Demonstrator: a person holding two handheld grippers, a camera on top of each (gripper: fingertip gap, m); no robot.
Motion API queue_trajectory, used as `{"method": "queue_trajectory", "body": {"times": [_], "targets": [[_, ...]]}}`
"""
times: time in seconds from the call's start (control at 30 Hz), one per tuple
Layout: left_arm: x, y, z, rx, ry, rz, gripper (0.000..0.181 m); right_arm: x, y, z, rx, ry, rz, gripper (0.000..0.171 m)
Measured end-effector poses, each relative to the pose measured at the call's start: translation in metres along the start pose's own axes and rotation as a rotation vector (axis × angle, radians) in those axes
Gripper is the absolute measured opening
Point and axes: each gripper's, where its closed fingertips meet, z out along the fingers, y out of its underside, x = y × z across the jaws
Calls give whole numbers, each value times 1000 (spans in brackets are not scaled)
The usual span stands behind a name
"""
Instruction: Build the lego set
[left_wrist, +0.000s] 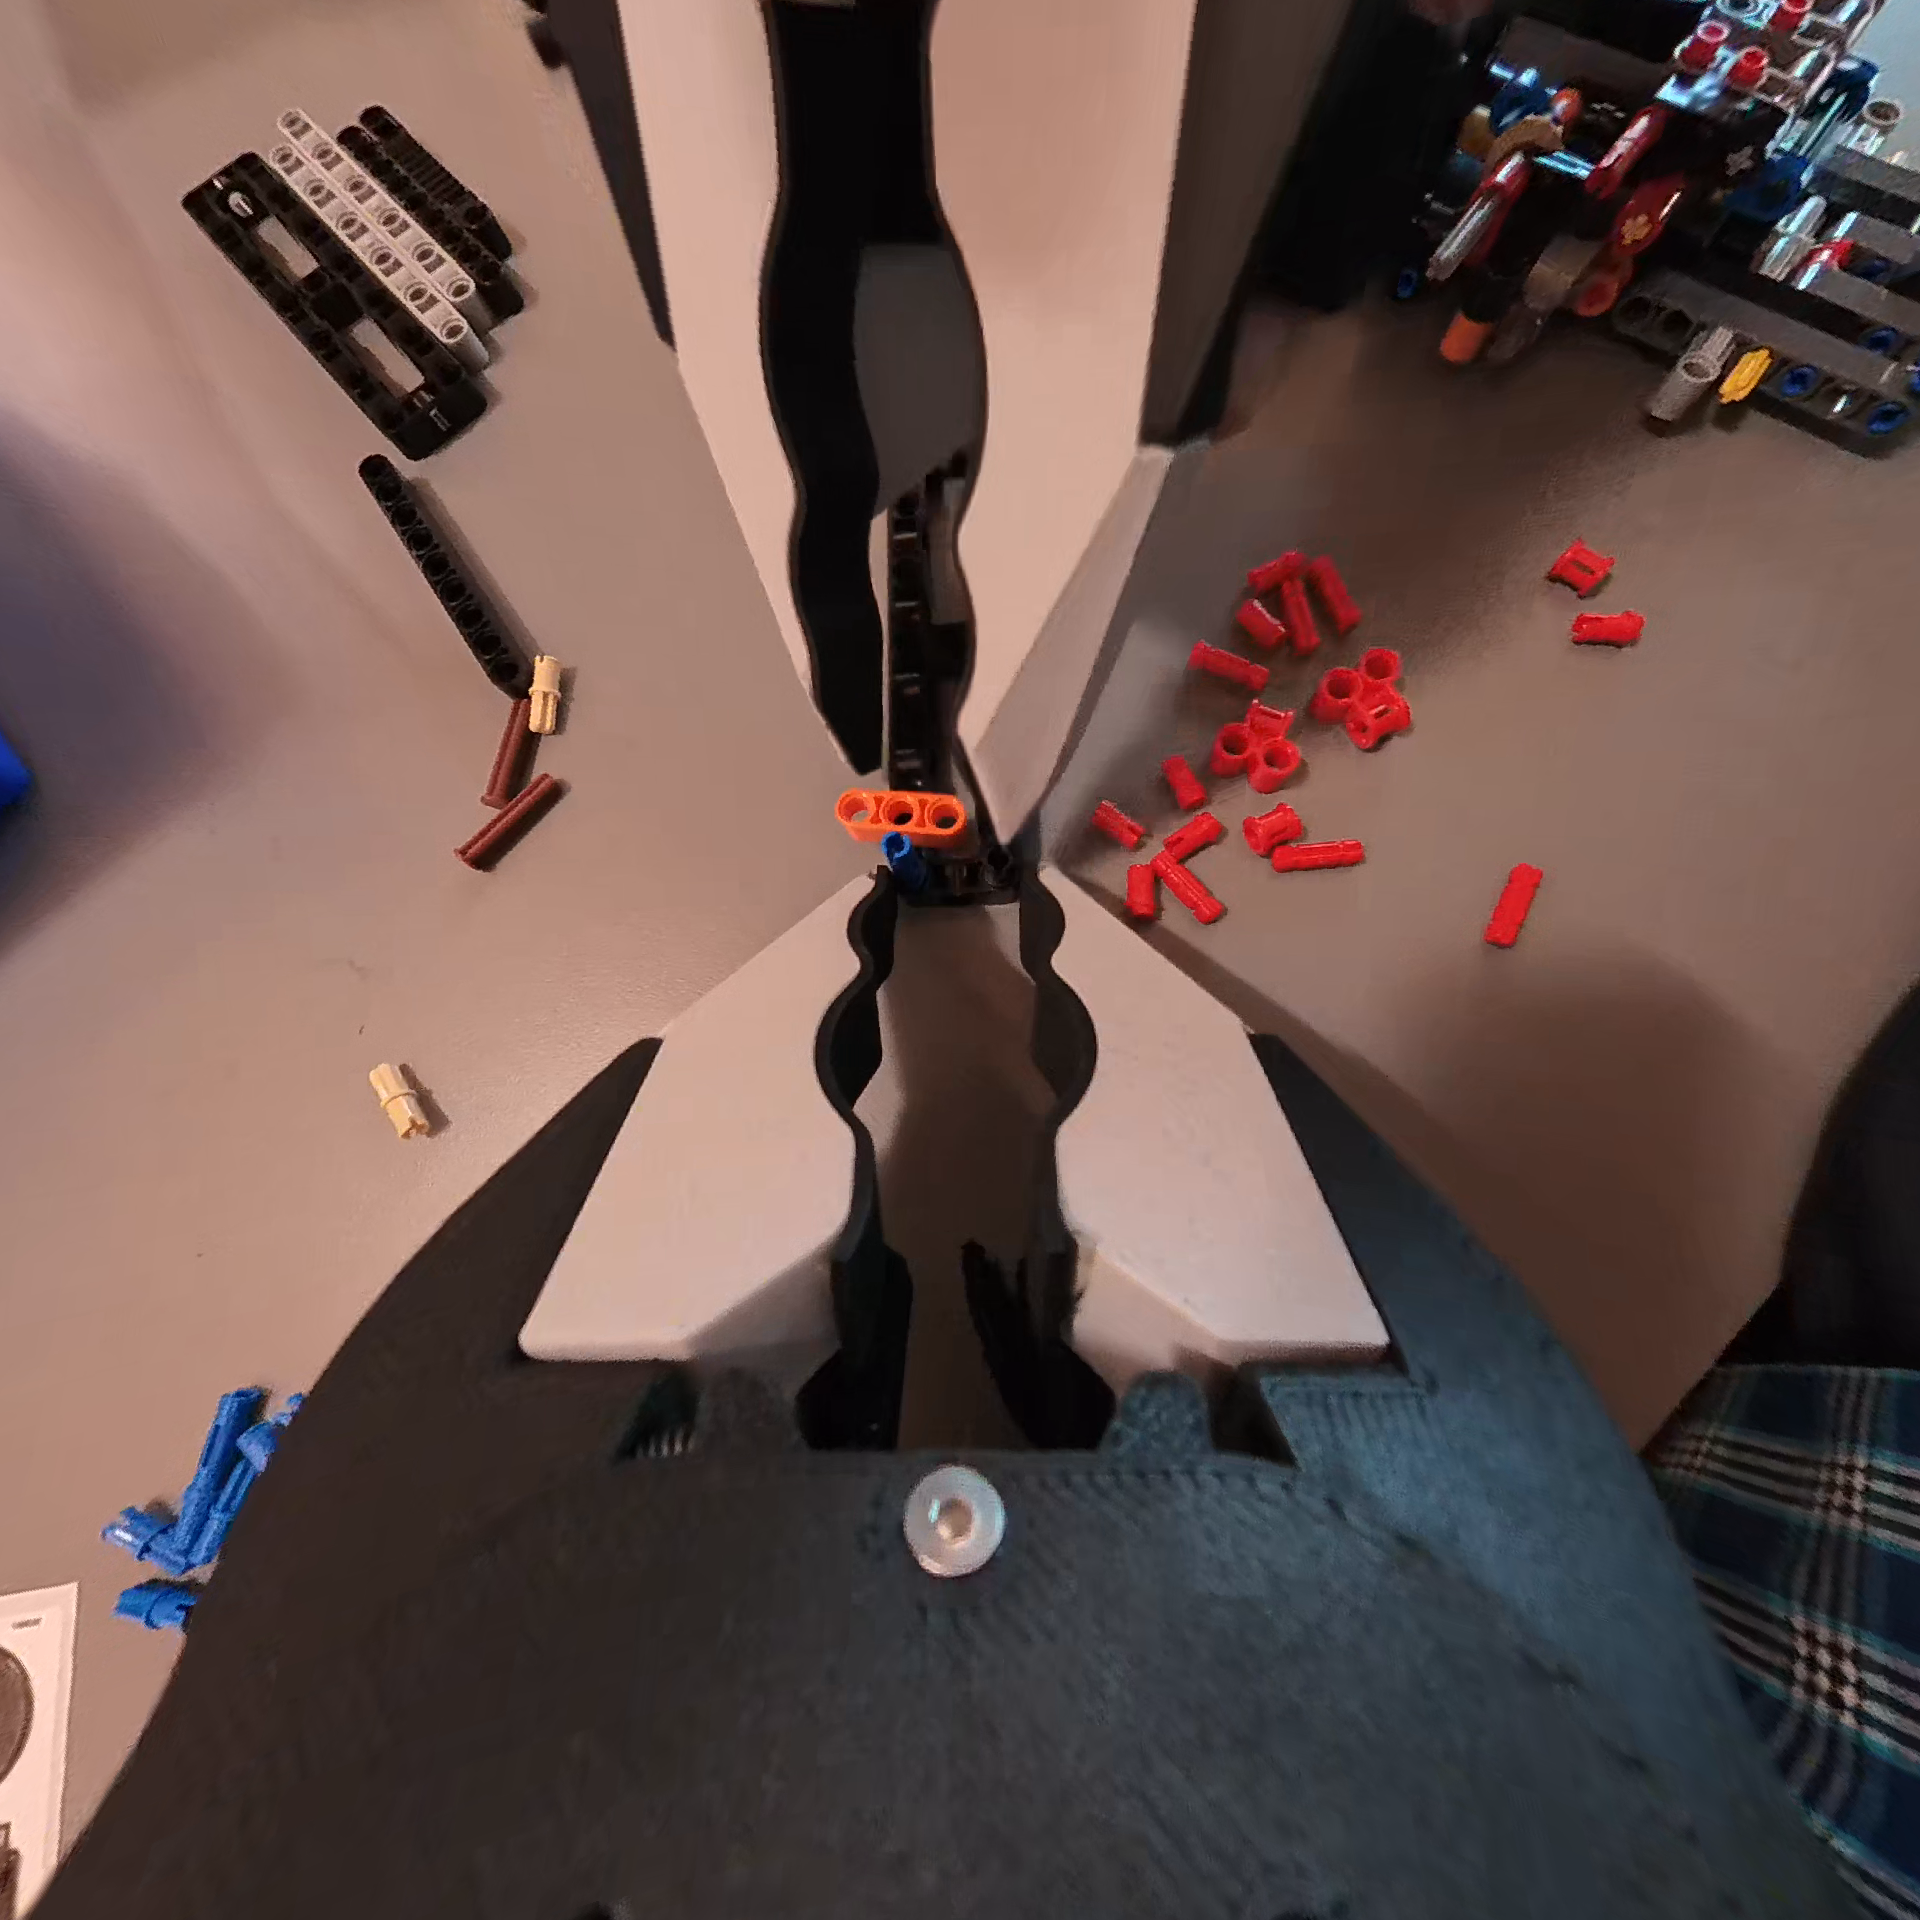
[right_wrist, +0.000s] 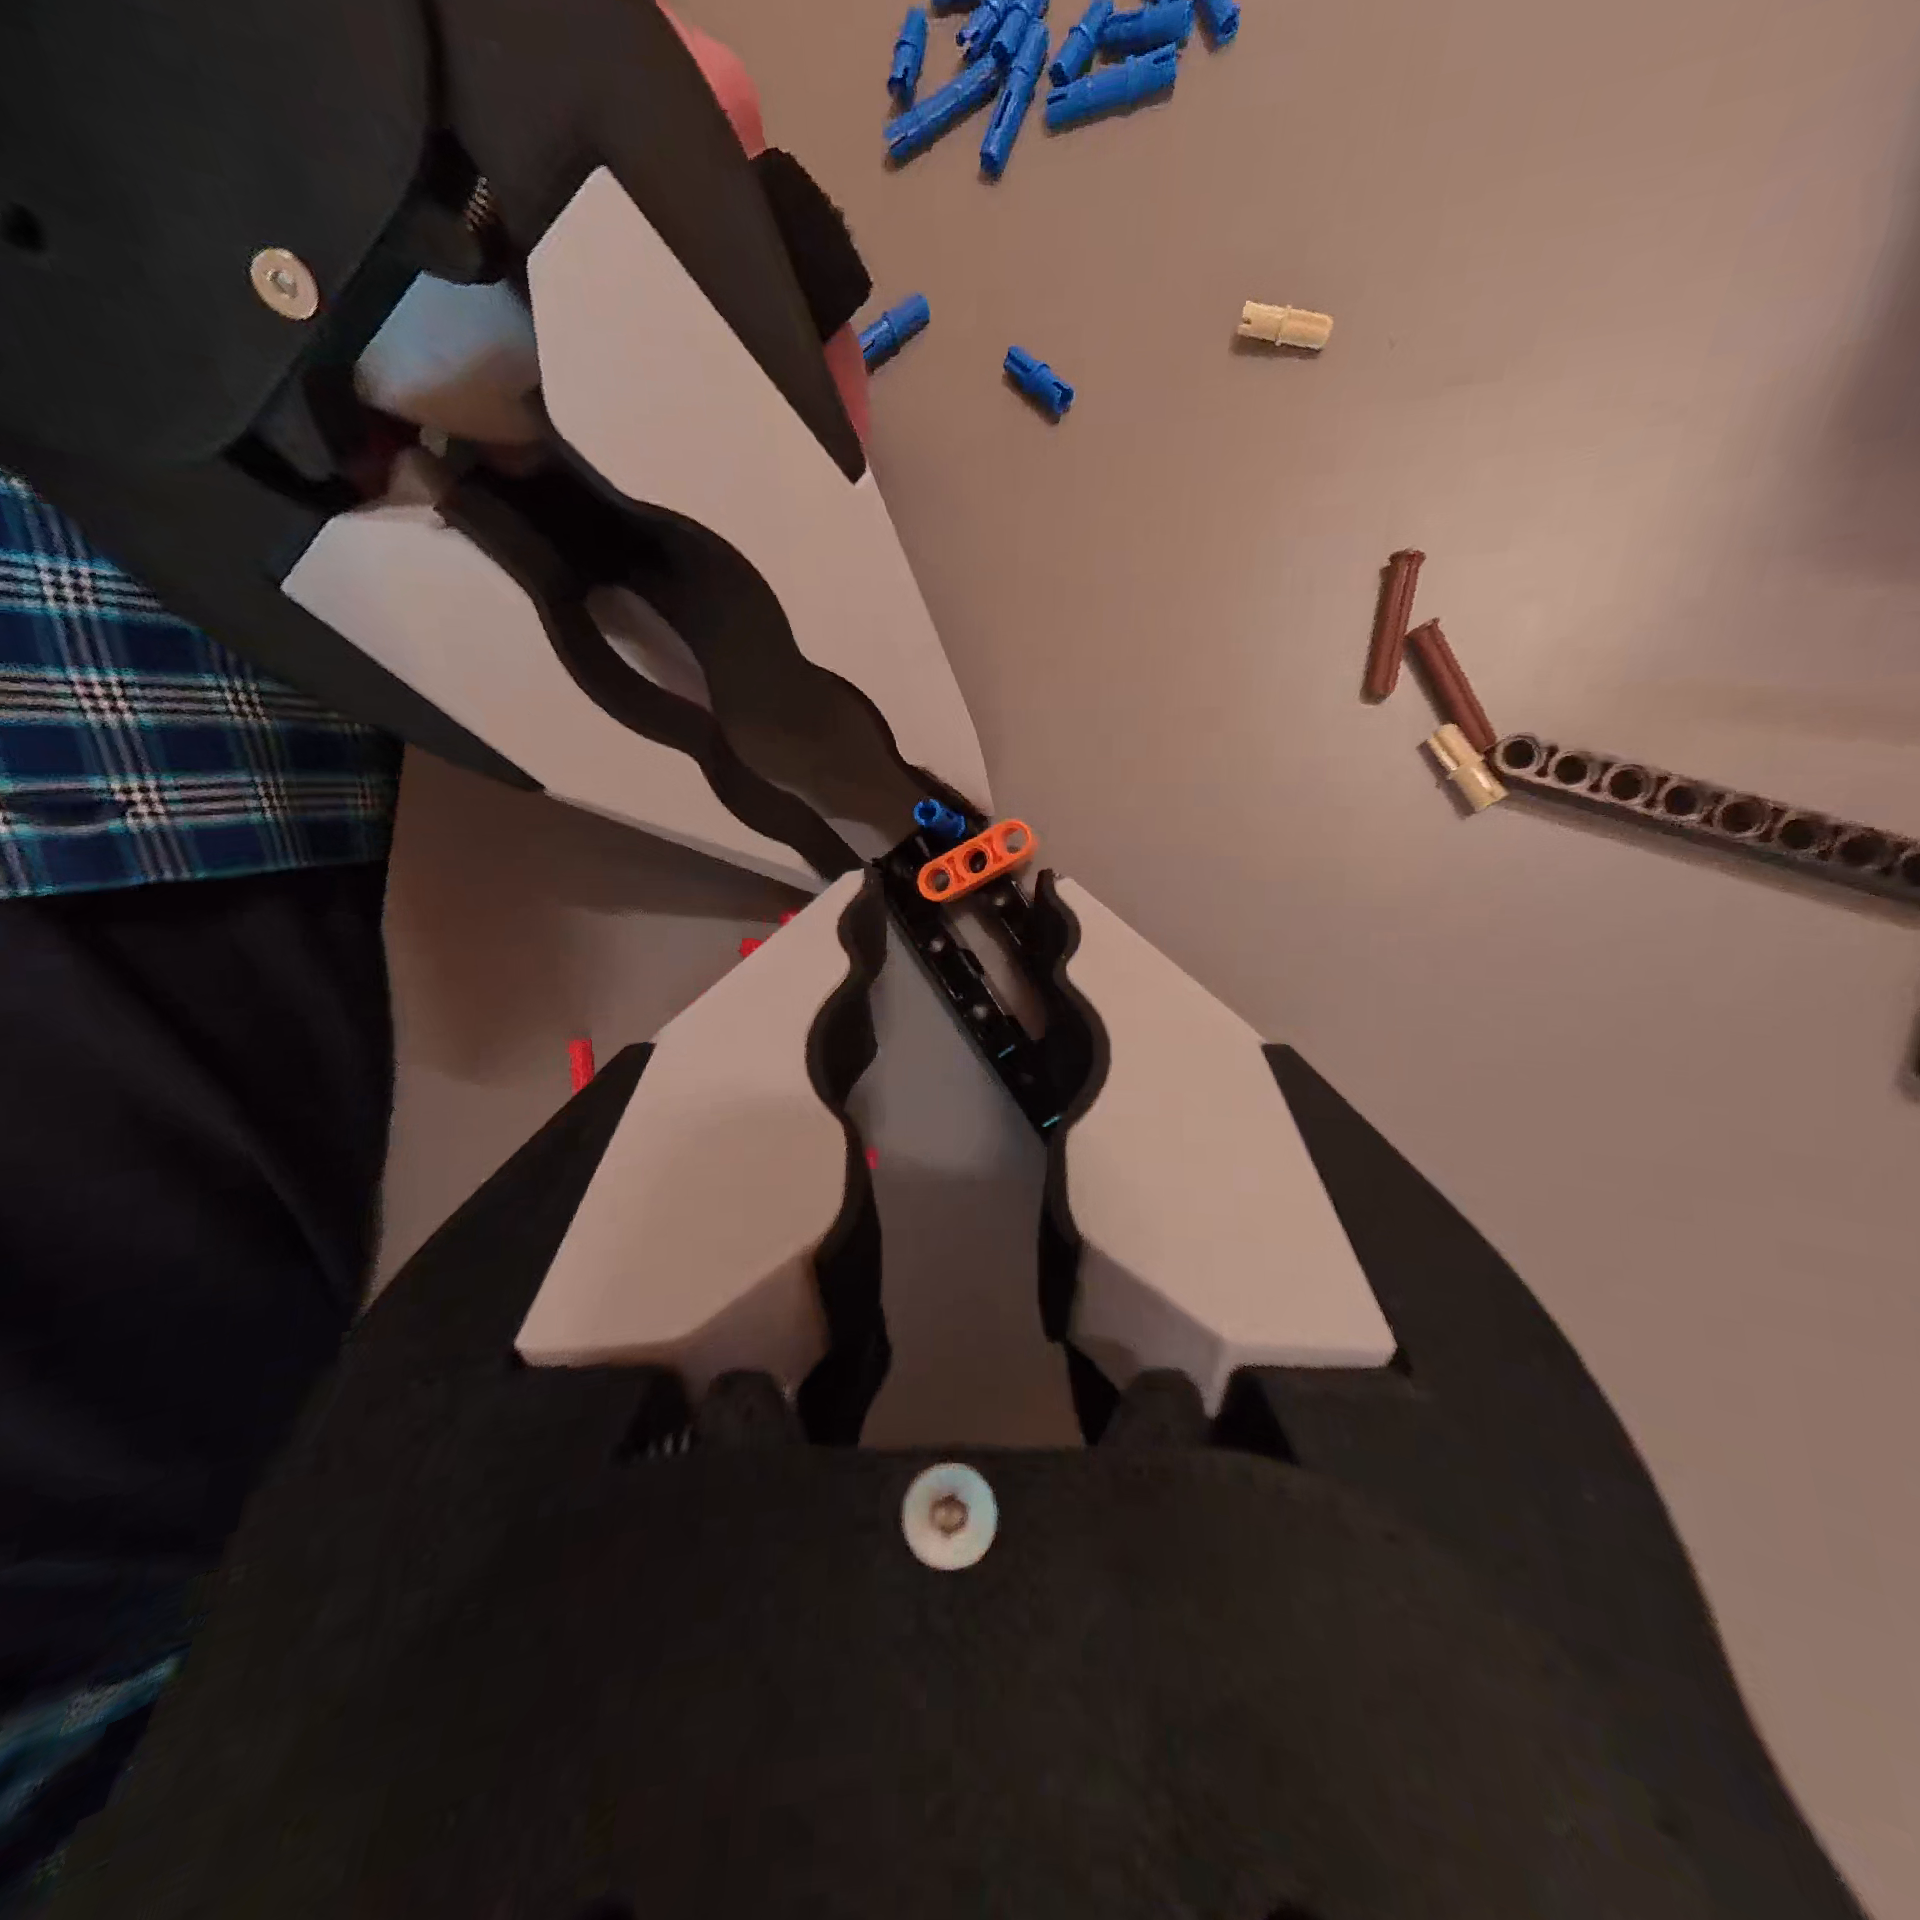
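Observation:
A black lego frame (right_wrist: 982, 1003) is held in the air between my two grippers. An orange three-hole beam (right_wrist: 975, 859) sits on its end, and a blue pin (right_wrist: 935, 816) sticks out beside it. My right gripper (right_wrist: 956, 888) is shut on the frame's long side. My left gripper (left_wrist: 951, 894) meets it tip to tip and looks shut on the frame's end (left_wrist: 961, 883), next to the blue pin (left_wrist: 904, 857). In the left wrist view the orange beam (left_wrist: 899, 812) lies just beyond my fingertips, and the right gripper (left_wrist: 930, 790) comes down from the top.
On the grey table are loose red pins (left_wrist: 1268, 727), a part-built model (left_wrist: 1714, 208), stacked black and grey beams (left_wrist: 353, 270), a long black beam (left_wrist: 447, 571), brown axles (left_wrist: 509, 790), tan pins (left_wrist: 400, 1099), blue pins (right_wrist: 1039, 73) and a paper sheet (left_wrist: 31, 1714). A plaid sleeve (left_wrist: 1808, 1558) is close. Only a small space, under 4 cm, lies between the two pairs of fingers.

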Motion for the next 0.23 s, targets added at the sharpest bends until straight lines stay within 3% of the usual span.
{"method": "queue_trajectory", "body": {"times": [0.03,0.23], "targets": [[1,0,0,0,0,5,23,-2,-2,1,16,-2,18,25],[5,-1,0,3,4,17,22,-1,-1,4,11,31,0,6]]}}
